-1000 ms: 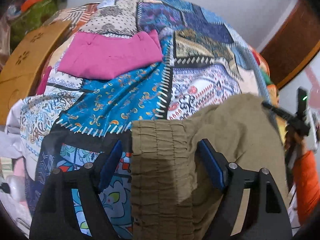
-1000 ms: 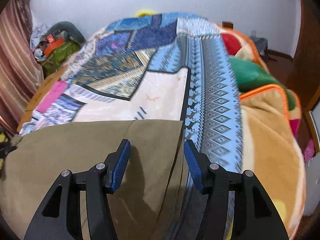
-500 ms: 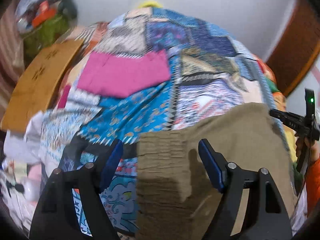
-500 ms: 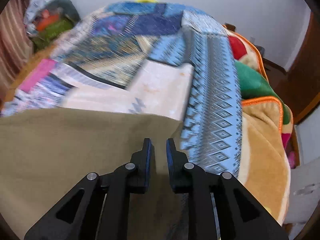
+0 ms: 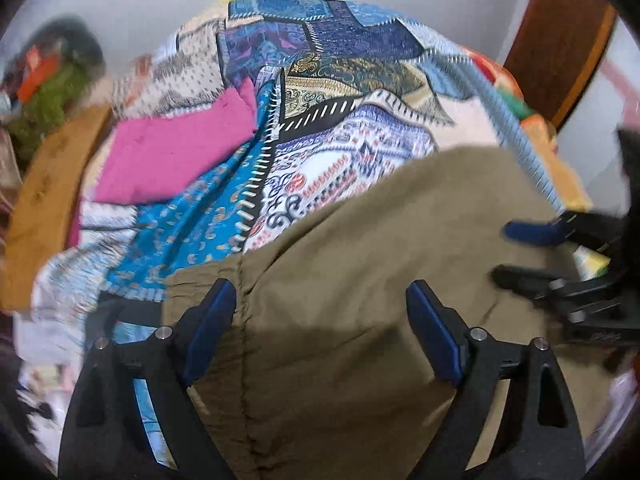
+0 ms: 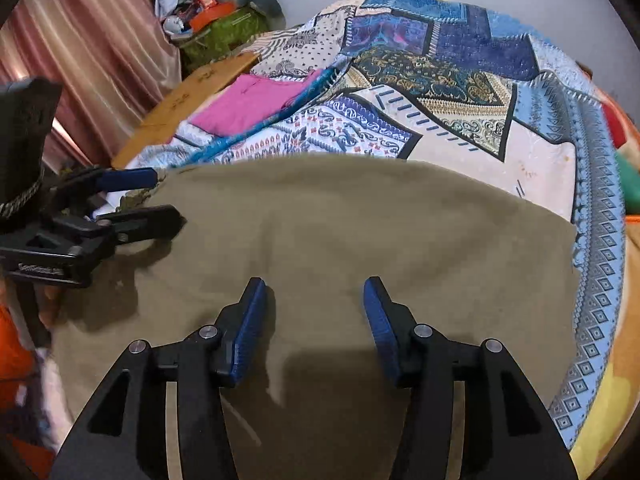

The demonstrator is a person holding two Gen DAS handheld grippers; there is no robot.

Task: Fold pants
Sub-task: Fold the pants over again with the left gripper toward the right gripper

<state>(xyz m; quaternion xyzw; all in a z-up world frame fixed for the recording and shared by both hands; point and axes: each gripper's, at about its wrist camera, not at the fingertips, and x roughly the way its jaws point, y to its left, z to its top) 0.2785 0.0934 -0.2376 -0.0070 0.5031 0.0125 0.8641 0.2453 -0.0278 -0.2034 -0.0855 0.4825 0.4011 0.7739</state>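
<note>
The olive pants [image 6: 360, 240] lie spread flat across the near part of a patchwork quilt [image 6: 440, 80] on the bed. At the left, the left gripper [image 5: 320, 320] reaches forward over the waistband end, its 2 blue-padded fingers [image 5: 208, 328] spread wide and holding nothing, with the gathered band edge lying between them. In the right wrist view this same gripper enters from the left edge, pointing across the cloth at its left corner. Further right, the right gripper [image 6: 314, 328] hovers low above the middle of the pants, angled forward and slightly down, its jaws also released with bare fabric between the pads. Beyond the pants, a folded pink garment [image 6: 252, 100] rests on the quilt, well apart from both grippers.
</note>
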